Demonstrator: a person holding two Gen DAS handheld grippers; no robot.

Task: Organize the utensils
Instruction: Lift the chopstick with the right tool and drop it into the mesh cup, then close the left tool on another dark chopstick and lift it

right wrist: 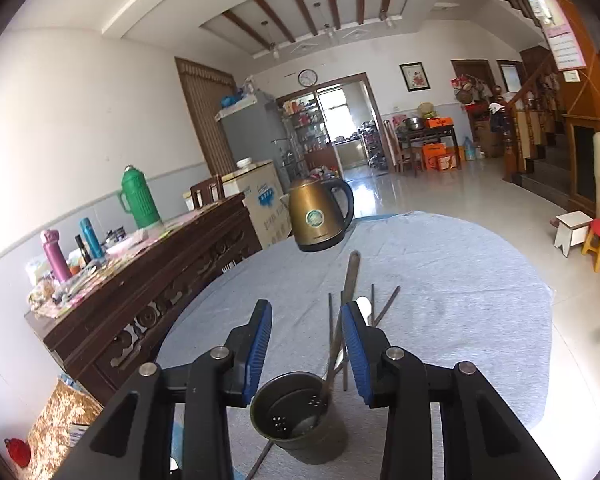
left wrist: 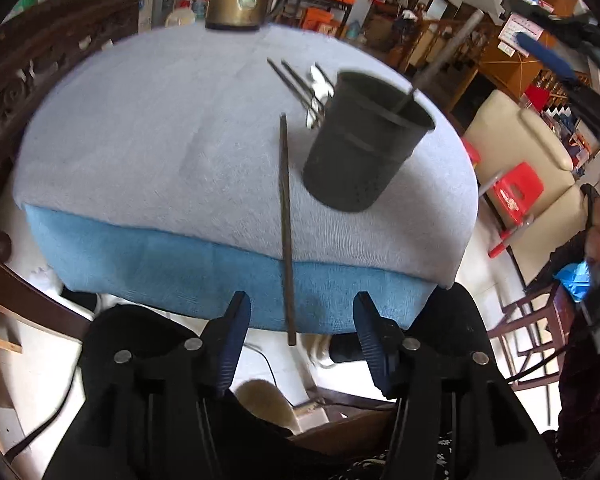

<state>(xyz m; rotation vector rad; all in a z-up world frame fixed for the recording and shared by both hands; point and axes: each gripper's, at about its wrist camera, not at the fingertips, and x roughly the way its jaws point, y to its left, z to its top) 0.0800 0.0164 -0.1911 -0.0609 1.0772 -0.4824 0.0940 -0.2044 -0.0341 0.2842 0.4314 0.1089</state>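
Utensils (left wrist: 314,92) lie behind the holder (left wrist: 364,148); only right wrist view shows its spoon (right wrist: 342,320); both hand-held grippers gape empty.

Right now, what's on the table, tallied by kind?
Kettle: 1
Utensil holder: 1
Spoon in holder: 1
White spoon on cloth: 1
Loose chopsticks: at least 4, some partly hidden
Total: at least 8

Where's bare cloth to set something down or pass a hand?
Free: the wide stretch of cloth between the kettle, the lone chopstick and the carved wooden edge. Crowded: around the holder cup, with chopsticks and a spoon piled just behind it.
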